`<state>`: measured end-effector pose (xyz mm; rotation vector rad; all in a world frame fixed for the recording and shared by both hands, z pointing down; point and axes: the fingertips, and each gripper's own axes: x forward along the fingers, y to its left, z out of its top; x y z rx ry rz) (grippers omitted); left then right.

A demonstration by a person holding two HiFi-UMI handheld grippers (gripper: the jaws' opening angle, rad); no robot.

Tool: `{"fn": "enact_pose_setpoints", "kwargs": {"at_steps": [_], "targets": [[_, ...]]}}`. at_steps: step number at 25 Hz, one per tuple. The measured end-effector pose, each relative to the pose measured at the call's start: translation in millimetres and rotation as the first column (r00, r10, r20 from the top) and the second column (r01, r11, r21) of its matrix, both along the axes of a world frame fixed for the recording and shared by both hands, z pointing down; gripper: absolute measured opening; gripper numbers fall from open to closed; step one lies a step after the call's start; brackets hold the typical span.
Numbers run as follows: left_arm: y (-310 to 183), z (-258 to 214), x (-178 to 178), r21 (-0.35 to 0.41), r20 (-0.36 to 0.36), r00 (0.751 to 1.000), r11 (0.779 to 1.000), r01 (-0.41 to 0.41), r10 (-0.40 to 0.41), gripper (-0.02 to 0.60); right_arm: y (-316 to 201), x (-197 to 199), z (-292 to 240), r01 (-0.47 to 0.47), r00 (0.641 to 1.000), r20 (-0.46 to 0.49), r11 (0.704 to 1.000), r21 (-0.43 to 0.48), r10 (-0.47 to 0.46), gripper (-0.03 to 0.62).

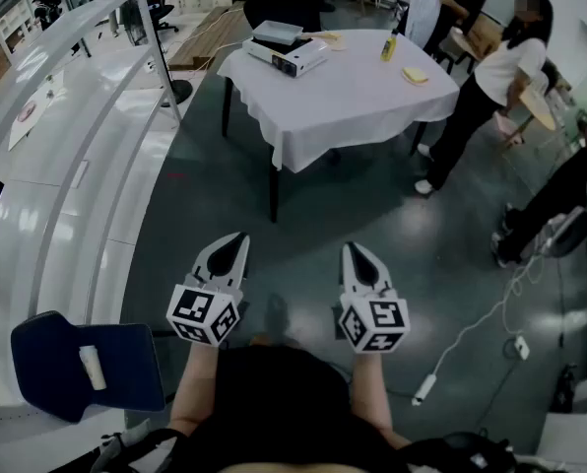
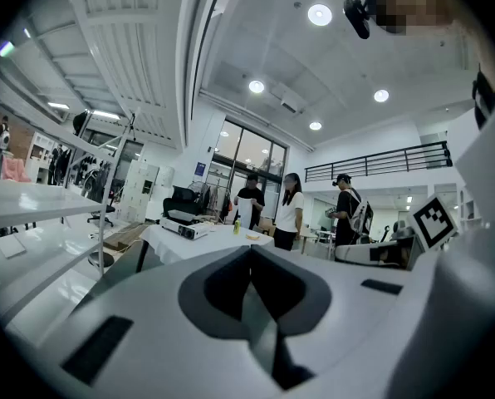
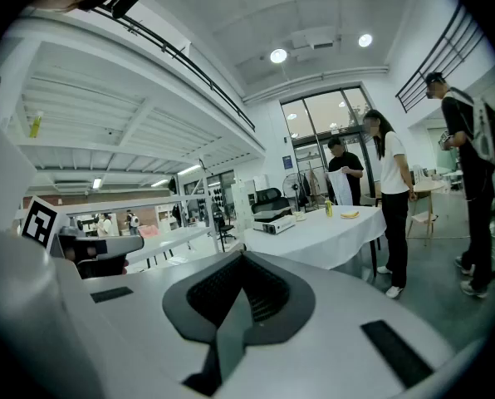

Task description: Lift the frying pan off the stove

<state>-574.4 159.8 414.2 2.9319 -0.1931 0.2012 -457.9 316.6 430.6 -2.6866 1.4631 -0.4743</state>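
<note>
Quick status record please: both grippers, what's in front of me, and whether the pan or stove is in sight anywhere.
left gripper: jaws together, nothing between them
right gripper: jaws together, nothing between them
gripper position: both held side by side over the floor, touching nothing
ahead: table with a white cloth
on table: white box, yellow bottle
beside table: person in a white top, at its right
lower left: blue chair
frying pan: in none of the views
stove: in none of the views

White-clothed table (image 1: pixel 353 97) with white device (image 1: pixel 289 52), person (image 1: pixel 486 82) beside
</note>
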Motion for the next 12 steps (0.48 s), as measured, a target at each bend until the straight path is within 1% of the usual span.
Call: {"fn": "enact_pose_setpoints", "kwargs": {"at_steps": [4,9,12], "targets": [[4,1,1,-0.006,0.000,1.000,1.000,-0.006,0.006,0.006,5,0,-4,-0.018,1.000,-0.012,1.000,0.018,0.018,0.006],[11,5,2,0.011,0.020,1.000,1.000,-0.001,0.001,0.006,8,-1,2,-0.003,1.000,-0.012,1.000,-0.010,0.003,0.006],[17,5,2,0.011,0.020,1.000,1.000,0.001,-0.001,0.006,14,-3,5,0.001,1.000,-0.001,1.000,-0.014,-0.002,0.006]]}}
